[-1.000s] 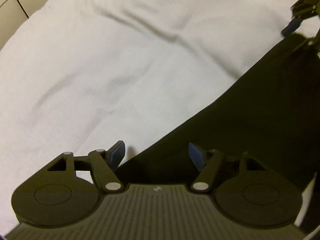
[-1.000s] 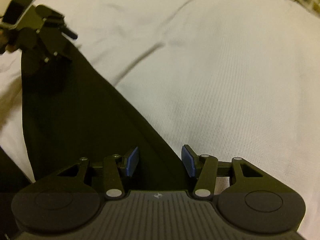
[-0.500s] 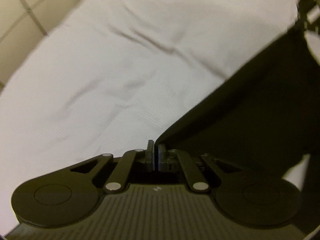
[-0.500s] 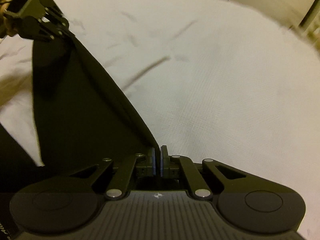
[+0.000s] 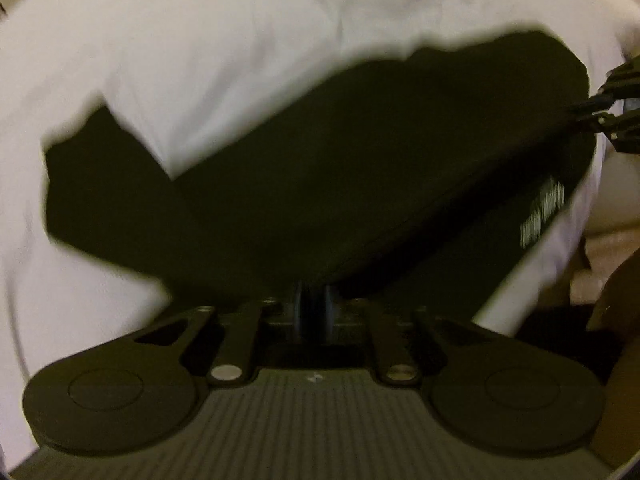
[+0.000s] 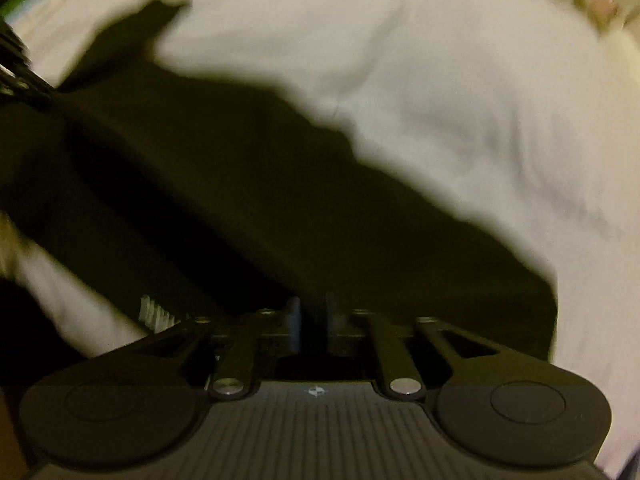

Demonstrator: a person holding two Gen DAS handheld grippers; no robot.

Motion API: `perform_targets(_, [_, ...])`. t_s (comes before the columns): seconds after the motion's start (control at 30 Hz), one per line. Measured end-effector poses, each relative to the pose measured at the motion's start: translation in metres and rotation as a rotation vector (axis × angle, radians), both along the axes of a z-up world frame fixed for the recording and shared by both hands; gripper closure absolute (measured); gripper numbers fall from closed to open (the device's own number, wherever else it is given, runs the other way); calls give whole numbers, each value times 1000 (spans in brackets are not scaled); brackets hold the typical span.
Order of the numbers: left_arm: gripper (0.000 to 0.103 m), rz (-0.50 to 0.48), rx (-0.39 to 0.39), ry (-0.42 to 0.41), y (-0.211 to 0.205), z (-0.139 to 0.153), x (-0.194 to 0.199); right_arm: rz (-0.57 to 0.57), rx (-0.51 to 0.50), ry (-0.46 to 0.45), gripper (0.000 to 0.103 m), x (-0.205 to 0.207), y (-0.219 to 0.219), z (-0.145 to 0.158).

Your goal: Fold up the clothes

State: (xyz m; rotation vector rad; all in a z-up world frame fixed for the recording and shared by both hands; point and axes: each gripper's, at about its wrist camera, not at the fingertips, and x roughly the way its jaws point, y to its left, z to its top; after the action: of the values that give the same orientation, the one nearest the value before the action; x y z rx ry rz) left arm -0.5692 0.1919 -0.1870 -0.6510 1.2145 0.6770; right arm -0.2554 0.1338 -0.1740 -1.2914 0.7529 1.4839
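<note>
Open white bedding [image 5: 248, 48] fills the upper half of the left wrist view and the right side of the right wrist view; nothing stands on it apart from low creases. The black garment [image 5: 340, 168] spreads across the middle of both views, blocking the ground directly ahead of each gripper. Its folded edge lies doubled over itself, blurred. The right gripper [image 5: 600, 104] occupies the far right margin of the left wrist view, touching the cloth's corner. Bare bedding [image 6: 500, 120] remains passable beyond the garment's upper edge and past its projecting flap at left
</note>
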Motion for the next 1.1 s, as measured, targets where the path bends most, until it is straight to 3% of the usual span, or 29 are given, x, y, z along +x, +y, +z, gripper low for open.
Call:
perform_targets(0.07, [89, 41, -46, -25, -11, -5, -4, -63, -46, -28, 73, -3, -22, -18])
perform_targets(0.13, [70, 149, -59, -70, -10, -3, -11, -205, -34, 16, 70, 7, -31, -18])
perform_targets(0.23, [65, 330, -79, -141, -4, -2, -22, -507, 31, 193, 65, 44, -42, -9])
perform_targets(0.33, [64, 575, -105, -199, 8, -14, -35, -821, 92, 393, 61, 93, -53, -13])
perform_targets(0.43, [62, 772, -112, -229, 12, -27, -45, -1071, 144, 583, 61, 136, -68, -24])
perform_targets(0.5, [56, 864, -108, -248, 13, -35, -51, -1180, 176, 676, 61, 160, -74, -32])
perform_targets(0.67, [58, 1053, -91, -247, 19, -60, -47, -1322, 273, 800, 59, 197, -95, -47])
perform_targets(0.77, [75, 1095, -69, -247, 24, -68, -40, -1386, 314, 841, 59, 219, -94, -58])
perform_targets(0.8, [95, 1087, -55, -249, 25, -68, -37, -1403, 321, 853, 59, 226, -93, -61])
perform_targets(0.87, [99, 1061, -6, -225, 24, -62, -33, -1417, 303, 854, 60, 233, -88, -71])
perform_targets(0.9, [100, 1043, 30, -214, 22, -55, -33, -1408, 295, 848, 67, 236, -86, -72])
perform_targets(0.97, [100, 1008, 101, -193, 17, -42, -33, -1374, 292, 824, 98, 238, -83, -71])
perform_targets(1.1, [100, 937, 211, -184, -17, 5, -43, -1259, 357, 835, 100, 235, -96, -37])
